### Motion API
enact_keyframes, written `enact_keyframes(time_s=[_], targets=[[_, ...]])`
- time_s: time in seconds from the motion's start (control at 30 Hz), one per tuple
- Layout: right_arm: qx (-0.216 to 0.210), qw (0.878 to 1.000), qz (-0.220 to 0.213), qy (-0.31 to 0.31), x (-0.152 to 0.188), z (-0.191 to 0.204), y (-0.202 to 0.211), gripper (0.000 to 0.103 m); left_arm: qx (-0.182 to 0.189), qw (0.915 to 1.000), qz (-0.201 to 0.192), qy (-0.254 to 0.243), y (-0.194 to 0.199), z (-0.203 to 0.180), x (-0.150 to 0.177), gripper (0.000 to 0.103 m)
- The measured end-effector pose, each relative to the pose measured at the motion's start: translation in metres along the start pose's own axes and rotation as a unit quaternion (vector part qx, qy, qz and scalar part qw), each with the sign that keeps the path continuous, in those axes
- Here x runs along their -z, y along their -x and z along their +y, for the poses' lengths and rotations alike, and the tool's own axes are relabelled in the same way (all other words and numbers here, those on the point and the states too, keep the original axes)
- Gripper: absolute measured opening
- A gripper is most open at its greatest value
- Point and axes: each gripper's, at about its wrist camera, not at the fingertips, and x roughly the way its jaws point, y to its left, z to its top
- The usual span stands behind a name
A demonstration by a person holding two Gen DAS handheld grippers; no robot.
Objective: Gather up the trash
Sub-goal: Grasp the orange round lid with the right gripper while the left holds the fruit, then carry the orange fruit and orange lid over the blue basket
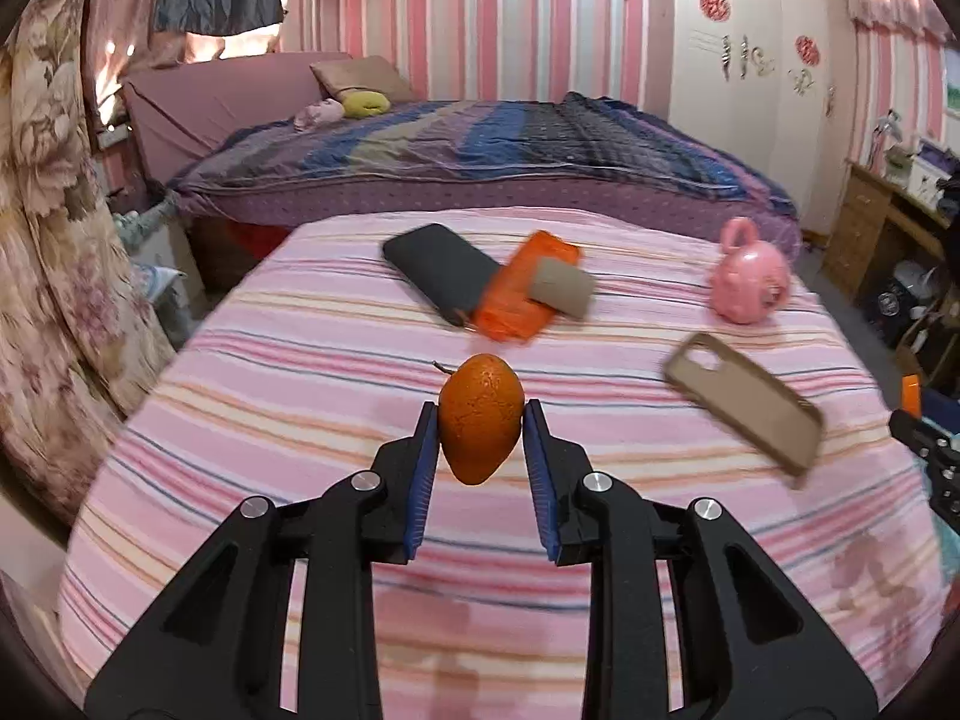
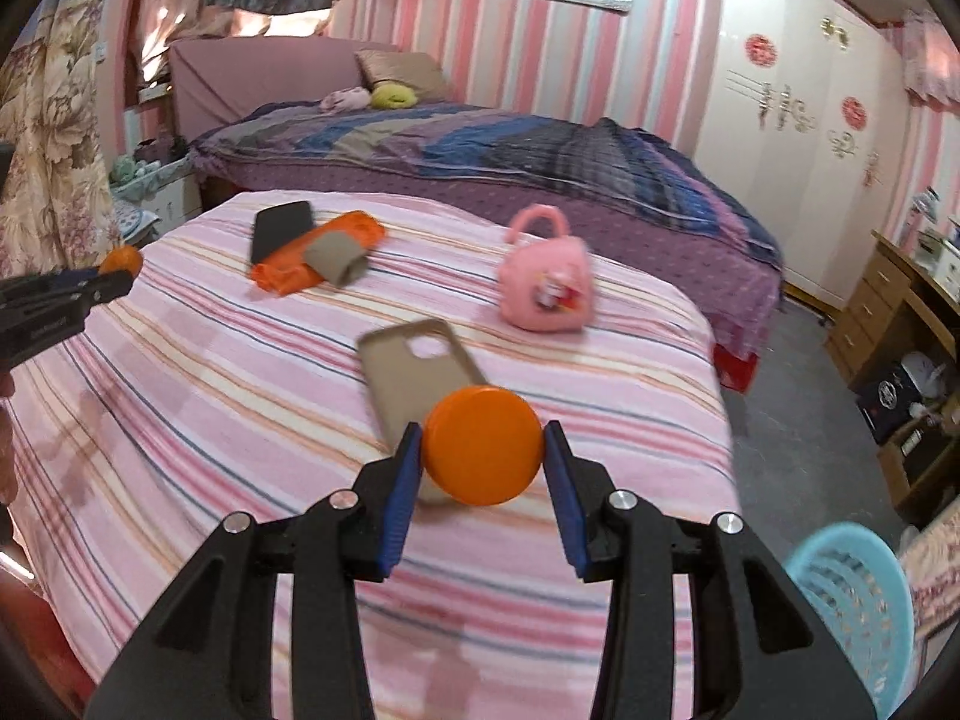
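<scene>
**Both tools loaded, above the striped bench**

Left tool (image 1: 480,429): blue pads pinching an orange fruit (image 1: 479,417), egg-shaped w/ a short stem at its far end. Fruit is up off the cloth, gripped on both sides. In the right wrist view the same tool (image 2: 111,282) shows at the left edge, fruit (image 2: 123,259) peeking past its tips.

Right tool (image 2: 483,456): pads clamped on an orange round lid (image 2: 483,446), flat face toward the camera, held over the near part of the bench (image 2: 210,372). A bit of this tool (image 1: 918,426) is visible at the right edge of the left wrist view.

On the pink striped cloth, bench (image 1: 300,390):
- tan phone case (image 1: 744,399), open side up, near the right edge; in the right wrist view it (image 2: 408,372) lies just behind the lid.
- black pouch (image 1: 438,270) at the far side, touching an orange plastic wrapper (image 1: 522,288); a cardboard roll (image 1: 561,288) lies on top of the wrapper.
- pink toy bag (image 1: 750,279) w/ handle, upright, far right, well apart from the rest.

A light blue basket (image 2: 852,606) sits low at the right of the bench, only in the right wrist view. Bed (image 1: 480,150) w/ striped quilt behind the bench. Views are a bit motion-blurred.
</scene>
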Motion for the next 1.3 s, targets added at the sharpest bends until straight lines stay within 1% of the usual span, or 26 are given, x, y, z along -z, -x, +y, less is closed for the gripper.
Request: enact_keyframes(time_s=[0.1,0.2,0.27,0.37,0.4,0.43,0.47,0.57,0.63,0.67,0.7,0.73,0.8,0.83,0.9,0.93,0.97,1.0,1.03,1.1,1.13,1.2,1.3], targets=[[0.005,1.000,-0.003,-0.007,0.008,-0.012,0.002,0.041,0.004,0.9999,-0.008,-0.007,0.010,-0.014,0.009,0.027],[0.012,1.000,-0.005,-0.019,0.019,-0.033,0.006,0.041,0.011,0.9998,-0.010,-0.010,0.014,-0.029,0.019,0.027],[0.008,1.000,-0.004,-0.029,0.022,-0.041,0.009,0.041,0.011,0.9998,-0.008,-0.012,0.016,-0.040,0.024,0.027],[0.012,0.999,-0.010,-0.035,0.027,-0.055,0.015,0.041,0.017,0.9998,-0.012,-0.008,0.021,-0.052,0.028,0.027],[0.013,0.999,-0.010,-0.036,0.028,-0.055,0.015,0.041,0.021,0.9997,-0.014,-0.006,0.024,-0.057,0.029,0.027],[0.017,0.999,-0.014,-0.040,0.030,-0.066,0.020,0.041,0.024,0.9996,-0.014,-0.005,0.025,-0.062,0.030,0.027],[0.018,0.999,-0.015,-0.041,0.033,-0.065,0.018,0.041,0.026,0.9995,-0.014,-0.007,0.026,-0.068,0.031,0.027],[0.027,0.998,-0.020,-0.047,0.036,-0.078,0.024,0.041,0.030,0.9992,-0.016,-0.019,0.029,-0.088,0.030,0.027],[0.036,0.997,-0.026,-0.057,0.039,-0.094,0.032,0.041,0.035,0.9987,-0.022,-0.028,0.034,-0.104,0.028,0.027],[0.037,0.997,-0.027,-0.058,0.039,-0.094,0.032,0.041,0.039,0.9984,-0.026,-0.033,0.036,-0.113,0.027,0.027],[0.043,0.996,-0.030,-0.066,0.042,-0.106,0.036,0.041,0.041,0.9981,-0.028,-0.035,0.038,-0.119,0.026,0.027],[0.043,0.996,-0.030,-0.067,0.042,-0.106,0.037,0.041,0.045,0.9977,-0.031,-0.039,0.039,-0.126,0.025,0.027],[0.057,0.995,-0.031,-0.081,0.047,-0.125,0.041,0.041,0.055,0.9969,-0.033,-0.045,0.040,-0.141,0.025,0.027],[0.059,0.994,-0.031,-0.082,0.047,-0.126,0.042,0.041,0.061,0.9965,-0.032,-0.047,0.040,-0.149,0.025,0.027],[0.070,0.993,-0.029,-0.094,0.051,-0.141,0.044,0.041,0.075,0.9956,-0.027,-0.049,0.039,-0.163,0.026,0.027],[0.082,0.990,-0.025,-0.108,0.057,-0.159,0.045,0.041,0.081,0.9951,-0.025,-0.051,0.038,-0.171,0.027,0.027],[0.085,0.990,-0.024,-0.110,0.057,-0.162,0.045,0.041,0.086,0.9946,-0.023,-0.052,0.037,-0.178,0.027,0.027],[0.097,0.988,-0.020,-0.117,0.062,-0.174,0.046,0.041,0.092,0.9941,-0.021,-0.054,0.035,-0.187,0.029,0.027],[0.099,0.988,-0.020,-0.118,0.061,-0.176,0.046,0.041,0.098,0.9935,-0.019,-0.055,0.034,-0.194,0.030,0.027],[0.116,0.985,-0.015,-0.126,0.065,-0.192,0.049,0.041,0.110,0.9922,-0.014,-0.058,0.030,-0.210,0.032,0.027],[0.126,0.982,-0.011,-0.139,0.073,-0.206,0.052,0.041,0.115,0.9915,-0.011,-0.061,0.028,-0.218,0.033,0.027],[0.134,0.980,-0.008,-0.146,0.076,-0.215,0.053,0.041,0.124,0.9900,-0.005,-0.067,0.024,-0.235,0.034,0.027],[0.159,0.975,0.005,-0.154,0.089,-0.235,0.056,0.041,0.143,0.9868,-0.004,-0.076,0.021,-0.258,0.036,0.028]])
